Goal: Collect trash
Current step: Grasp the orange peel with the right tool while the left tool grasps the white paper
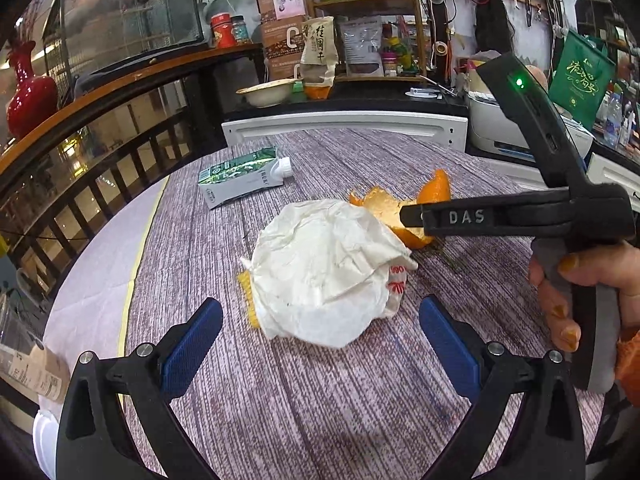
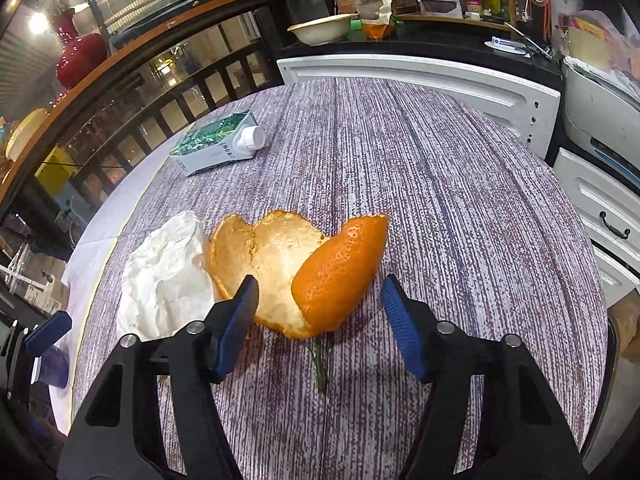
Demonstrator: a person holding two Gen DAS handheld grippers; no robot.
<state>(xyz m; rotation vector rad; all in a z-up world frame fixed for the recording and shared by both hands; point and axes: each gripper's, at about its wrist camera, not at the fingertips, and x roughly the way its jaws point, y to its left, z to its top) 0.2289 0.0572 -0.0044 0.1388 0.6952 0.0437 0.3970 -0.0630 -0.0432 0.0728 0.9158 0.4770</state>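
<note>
A crumpled white paper wrapper (image 1: 324, 272) lies on the purple striped tablecloth (image 1: 280, 400), just ahead of my open left gripper (image 1: 320, 316). An orange peel (image 2: 304, 268) lies to its right; my open right gripper (image 2: 318, 300) straddles the peel's near end, jaws on either side. In the left wrist view the right gripper (image 1: 412, 216) reaches over the peel (image 1: 400, 204) from the right. A green and white drink carton (image 1: 244, 176) lies on its side further back left; it also shows in the right wrist view (image 2: 216, 144). The wrapper also shows there (image 2: 168, 280).
A small green stem (image 2: 318, 364) lies near the peel. The round table's left edge drops toward a wooden railing (image 1: 80, 184). White cabinets (image 1: 344, 128) and a cluttered counter with a bowl (image 1: 266, 92) stand behind the table. A printer (image 1: 500, 128) sits at the back right.
</note>
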